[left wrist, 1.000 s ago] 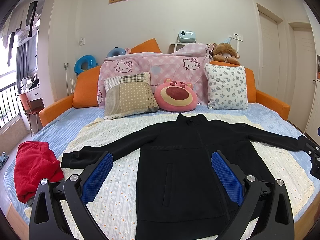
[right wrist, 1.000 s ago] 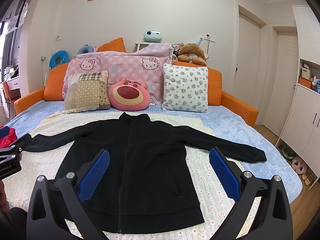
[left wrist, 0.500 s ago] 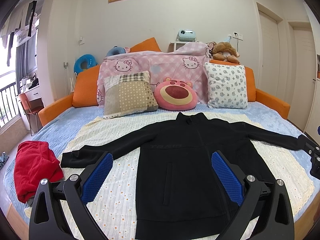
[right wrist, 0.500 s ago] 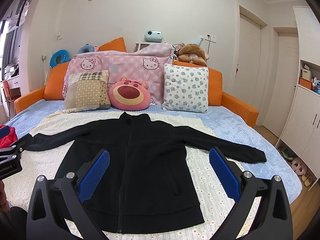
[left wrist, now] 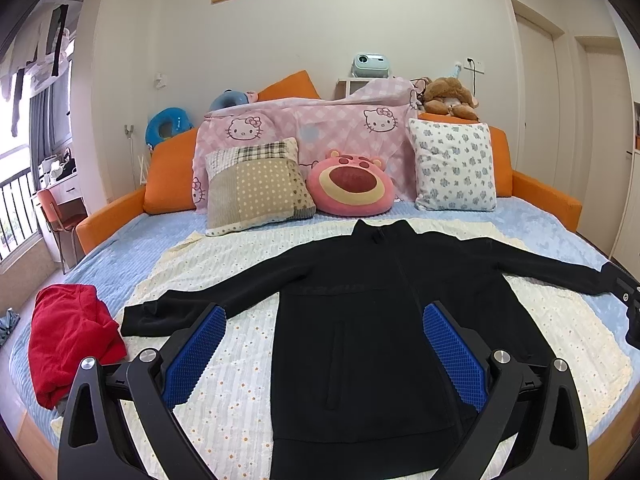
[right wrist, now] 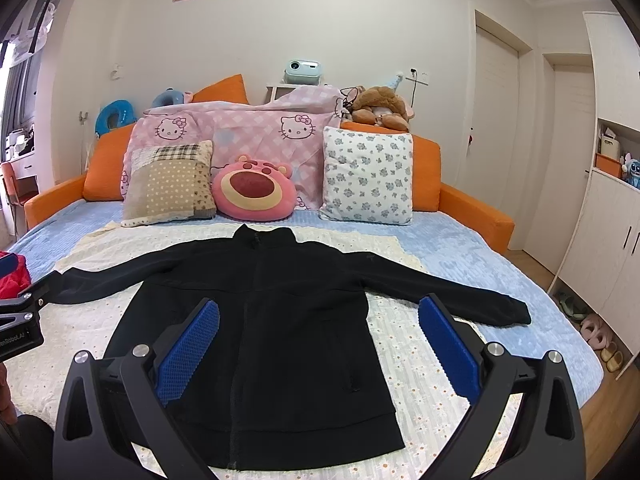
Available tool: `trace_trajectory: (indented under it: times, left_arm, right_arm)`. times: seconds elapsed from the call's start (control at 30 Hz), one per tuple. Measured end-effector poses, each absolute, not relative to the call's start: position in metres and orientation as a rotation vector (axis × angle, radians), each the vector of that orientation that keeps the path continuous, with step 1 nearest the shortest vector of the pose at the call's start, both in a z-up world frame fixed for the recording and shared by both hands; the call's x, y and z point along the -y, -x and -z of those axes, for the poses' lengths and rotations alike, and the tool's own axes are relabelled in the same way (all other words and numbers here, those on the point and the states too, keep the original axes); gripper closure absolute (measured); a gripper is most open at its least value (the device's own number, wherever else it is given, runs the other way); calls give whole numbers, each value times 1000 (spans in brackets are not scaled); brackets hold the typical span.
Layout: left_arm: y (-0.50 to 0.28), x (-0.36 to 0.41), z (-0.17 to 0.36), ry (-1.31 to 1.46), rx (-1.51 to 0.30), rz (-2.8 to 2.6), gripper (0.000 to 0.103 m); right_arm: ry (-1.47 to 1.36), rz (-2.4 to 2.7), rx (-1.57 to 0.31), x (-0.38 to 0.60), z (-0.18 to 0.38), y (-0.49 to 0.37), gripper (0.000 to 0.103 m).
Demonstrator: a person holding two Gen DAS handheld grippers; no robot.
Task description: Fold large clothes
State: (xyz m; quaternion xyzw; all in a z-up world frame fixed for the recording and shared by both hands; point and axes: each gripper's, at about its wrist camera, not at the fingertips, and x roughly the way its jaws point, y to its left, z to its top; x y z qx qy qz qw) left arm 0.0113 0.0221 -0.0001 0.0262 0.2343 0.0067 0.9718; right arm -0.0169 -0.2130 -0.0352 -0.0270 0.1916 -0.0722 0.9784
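A black zip jacket point(left wrist: 360, 320) lies flat, front up, on a cream floral sheet point(left wrist: 240, 380) on the bed, both sleeves spread out sideways. It also shows in the right wrist view point(right wrist: 272, 320). My left gripper point(left wrist: 324, 316) is open and empty, held above the jacket's lower left part. My right gripper point(right wrist: 320, 312) is open and empty, held above the jacket's lower middle. Neither touches the cloth. The left sleeve cuff point(left wrist: 140, 318) and right sleeve cuff point(right wrist: 516, 314) lie flat.
A red garment point(left wrist: 68, 336) lies bunched at the bed's left edge. Several pillows and a pink bear cushion point(left wrist: 348, 184) line the orange headboard. The blue bed cover point(right wrist: 480, 252) ends right at a wooden floor with slippers point(right wrist: 600, 340) and white cabinets.
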Motion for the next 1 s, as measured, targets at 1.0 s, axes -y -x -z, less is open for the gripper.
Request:
trace_trajectory:
  times: [1.0]
  left_arm:
    - [-163,179,60,-101,-626,262,3]
  right_arm:
    - [-39,359,-400,412,41,-66,4]
